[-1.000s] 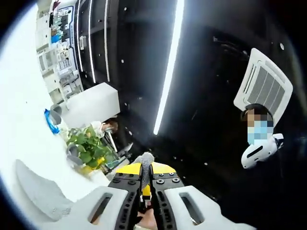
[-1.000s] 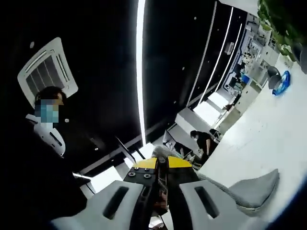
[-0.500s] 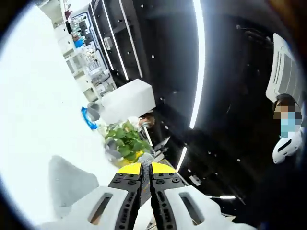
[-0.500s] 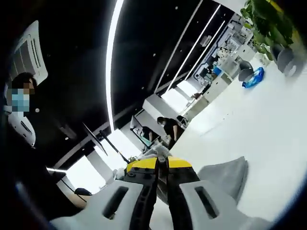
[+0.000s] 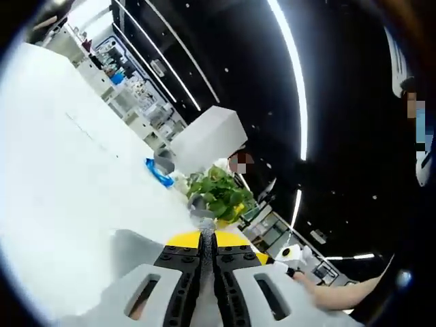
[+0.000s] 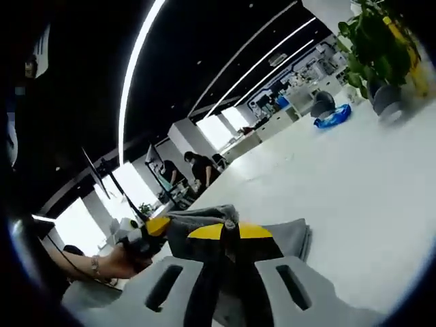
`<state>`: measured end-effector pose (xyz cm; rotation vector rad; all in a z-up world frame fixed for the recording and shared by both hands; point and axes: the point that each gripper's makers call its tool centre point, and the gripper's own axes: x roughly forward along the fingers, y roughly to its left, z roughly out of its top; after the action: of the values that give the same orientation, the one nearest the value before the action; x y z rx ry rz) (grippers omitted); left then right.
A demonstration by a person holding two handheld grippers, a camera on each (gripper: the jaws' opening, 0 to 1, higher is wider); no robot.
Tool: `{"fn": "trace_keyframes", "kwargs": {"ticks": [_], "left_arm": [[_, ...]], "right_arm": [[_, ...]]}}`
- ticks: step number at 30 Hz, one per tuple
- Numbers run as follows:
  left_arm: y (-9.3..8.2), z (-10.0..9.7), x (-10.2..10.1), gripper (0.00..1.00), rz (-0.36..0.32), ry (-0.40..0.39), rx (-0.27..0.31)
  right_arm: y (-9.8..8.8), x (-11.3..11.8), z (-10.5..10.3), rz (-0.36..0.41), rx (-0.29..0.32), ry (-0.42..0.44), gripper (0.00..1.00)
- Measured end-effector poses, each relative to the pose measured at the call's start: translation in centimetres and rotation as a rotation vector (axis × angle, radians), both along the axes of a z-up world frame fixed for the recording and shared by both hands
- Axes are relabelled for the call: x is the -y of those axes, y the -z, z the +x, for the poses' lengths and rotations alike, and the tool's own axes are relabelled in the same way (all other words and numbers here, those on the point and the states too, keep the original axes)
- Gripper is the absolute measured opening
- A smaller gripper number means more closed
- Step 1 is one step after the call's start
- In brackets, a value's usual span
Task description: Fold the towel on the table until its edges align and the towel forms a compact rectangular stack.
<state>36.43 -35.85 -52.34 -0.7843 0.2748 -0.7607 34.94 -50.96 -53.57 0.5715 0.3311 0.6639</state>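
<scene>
A: Room first — we're in a big open office, dark ceiling [image 5: 340,82] with light strips, white table [image 6: 354,177] running wide under both views.

B: Step? We judge we're mid-fold: the grey towel [image 6: 204,221] lies on the table just ahead of the right gripper [image 6: 230,235], one edge lifted.

A: Right gripper's jaws pressed together, pinching towel cloth. Left gripper [image 5: 206,248] likewise — jaws closed on a grey corner.

B: Next we'd carry both corners across and lay them on the far edge, squared up.

A: Small stuff — plant [image 5: 218,194], blue item [image 5: 158,172], someone's hand [image 6: 119,259] holding the other gripper.
</scene>
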Motion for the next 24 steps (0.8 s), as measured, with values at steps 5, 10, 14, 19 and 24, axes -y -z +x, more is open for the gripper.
{"fn": "trace_keyframes", "kwargs": {"ticks": [5,10,14,19,24], "left_arm": [[0.7,0.5,0.0,0.05,0.058,-0.020,0.010],[-0.1,0.9,-0.1,0.04,0.191,-0.030,0.070],[-0.3,1.7,0.2,0.04,0.228,-0.021,0.094],[0.7,3.3,0.4,0.04,0.255,-0.008,0.078],[1.2,4.6,0.8,0.04,0.295,0.013,0.083]], "right_arm": [[0.5,0.3,0.7,-0.022,0.002,0.013,0.02],[-0.1,0.3,1.1,-0.018,0.000,0.008,0.02],[-0.7,0.5,1.3,-0.017,0.019,0.013,0.02],[0.0,0.7,2.6,-0.020,-0.001,0.024,0.02],[0.6,1.1,4.1,-0.046,-0.014,0.036,0.02]]}}
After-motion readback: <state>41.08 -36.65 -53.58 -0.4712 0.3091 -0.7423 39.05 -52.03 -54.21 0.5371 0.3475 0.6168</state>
